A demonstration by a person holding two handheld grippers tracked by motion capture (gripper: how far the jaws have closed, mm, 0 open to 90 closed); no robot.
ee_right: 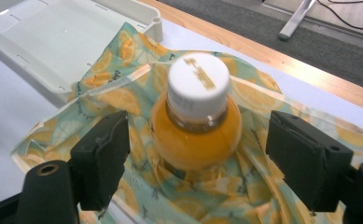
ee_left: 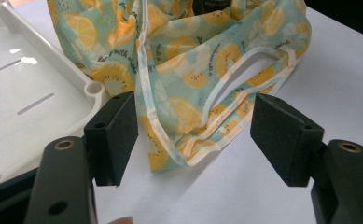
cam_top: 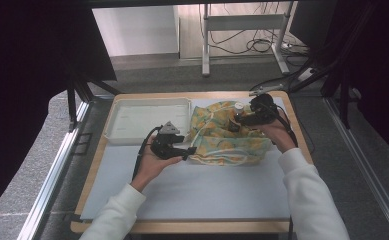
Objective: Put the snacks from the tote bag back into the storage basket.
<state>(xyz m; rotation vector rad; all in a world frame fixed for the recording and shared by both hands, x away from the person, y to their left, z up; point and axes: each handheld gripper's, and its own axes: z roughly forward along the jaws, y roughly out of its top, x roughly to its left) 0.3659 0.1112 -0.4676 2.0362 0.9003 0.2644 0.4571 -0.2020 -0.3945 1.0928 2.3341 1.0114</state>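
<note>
Both grippers' jaws stand apart: right gripper (ee_right: 198, 154) around a white-capped juice bottle (ee_right: 195, 126), gold cap print unreadable; left gripper (ee_left: 193, 140) before a lemon-print bag (ee_left: 188, 70), its lettering illegible.

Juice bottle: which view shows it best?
The right gripper view: the juice bottle stands upright in the fruit-print bag, white cap and orange body plain, between the open right claw. The high view shows it small beside that claw. The left gripper view catches a dark sliver at the top edge.
</note>
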